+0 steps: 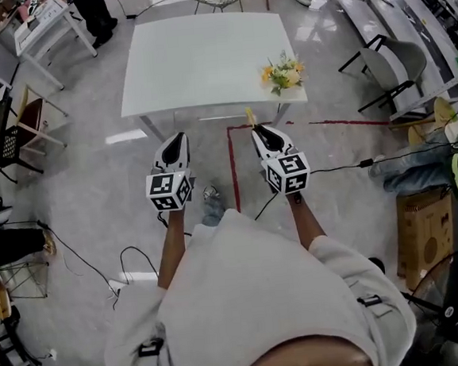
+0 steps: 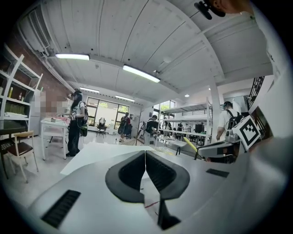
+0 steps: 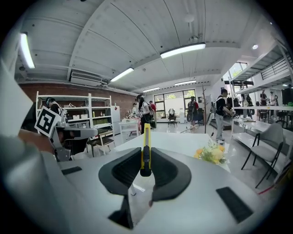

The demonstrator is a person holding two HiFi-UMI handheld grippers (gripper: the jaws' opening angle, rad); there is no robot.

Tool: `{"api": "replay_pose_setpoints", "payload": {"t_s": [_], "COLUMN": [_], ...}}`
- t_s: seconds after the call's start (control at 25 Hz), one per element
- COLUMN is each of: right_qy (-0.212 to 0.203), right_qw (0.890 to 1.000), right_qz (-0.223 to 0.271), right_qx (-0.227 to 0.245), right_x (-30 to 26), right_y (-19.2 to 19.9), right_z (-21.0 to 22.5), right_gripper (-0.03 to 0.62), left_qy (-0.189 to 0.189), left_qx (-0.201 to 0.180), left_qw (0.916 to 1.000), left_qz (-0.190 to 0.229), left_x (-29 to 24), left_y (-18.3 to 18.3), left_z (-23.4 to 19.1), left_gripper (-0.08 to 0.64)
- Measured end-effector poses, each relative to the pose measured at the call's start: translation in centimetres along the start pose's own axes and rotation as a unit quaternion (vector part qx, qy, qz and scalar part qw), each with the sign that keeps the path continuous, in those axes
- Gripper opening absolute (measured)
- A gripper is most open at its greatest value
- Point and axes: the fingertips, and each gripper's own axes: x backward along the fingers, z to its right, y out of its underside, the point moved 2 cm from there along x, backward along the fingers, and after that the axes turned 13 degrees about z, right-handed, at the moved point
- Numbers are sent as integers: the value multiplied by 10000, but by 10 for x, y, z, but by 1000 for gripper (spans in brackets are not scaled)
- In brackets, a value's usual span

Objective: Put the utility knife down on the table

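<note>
Closest to the person, out in front of the chest, two grippers are held side by side above the floor, both pointing toward the table. The left gripper (image 1: 175,137) has its jaws pressed together with nothing between them. The right gripper (image 1: 262,129) pinches one yellow utility knife (image 3: 145,151) between its pads; the knife stands on edge in the grip and its front end pokes out past the jaw tips. That end sits just short of the near edge of the white table (image 1: 202,61), so the knife seems to be over the floor and not yet over the tabletop.

The step in hand appears to be carrying the knife to the table. To do it well, the right gripper should probably pass over the near edge toward the bare middle of the top, sink until the knife's body rests on the surface, and only then let its jaws part, so that the knife does not drop or skid. It should keep to the left of the flowers (image 1: 284,73), which sit at the near right corner. The left gripper has no part to play and is best kept clear.

By count: two grippers, one knife, one table, one bunch of flowers.
</note>
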Motion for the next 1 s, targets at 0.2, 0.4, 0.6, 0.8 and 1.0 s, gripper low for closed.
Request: {"api": "replay_pose_setpoints", "payload": {"t_s": [0.2,0.4,0.6,0.8,1.0], "right_qy": [3,64,120,200,295], "right_qw": [9999,9998,9998,9997,9995], "right_qz": [16,63,51,4,-65], "right_qx": [110,165,149,146,97], "right_x": [-63,-118,-161,-193,-210], "right_y": [-20,-34,-35,-35,-31], "right_z": [5,16,23,23,30], "right_gripper": [83,83,83,83,83], "left_qy": [35,147,247,347,415], "left_qx": [44,51,86,128,171], "left_qw": [10000,9998,9996,9993,9990], "left_qz": [56,125,124,63,-2], "left_x": [-47,-94,-129,-151,-167], "left_y": [-13,-22,-22,-20,-16], "left_z": [-47,-82,-109,-135,-146], "left_gripper": [21,21,21,21,21]}}
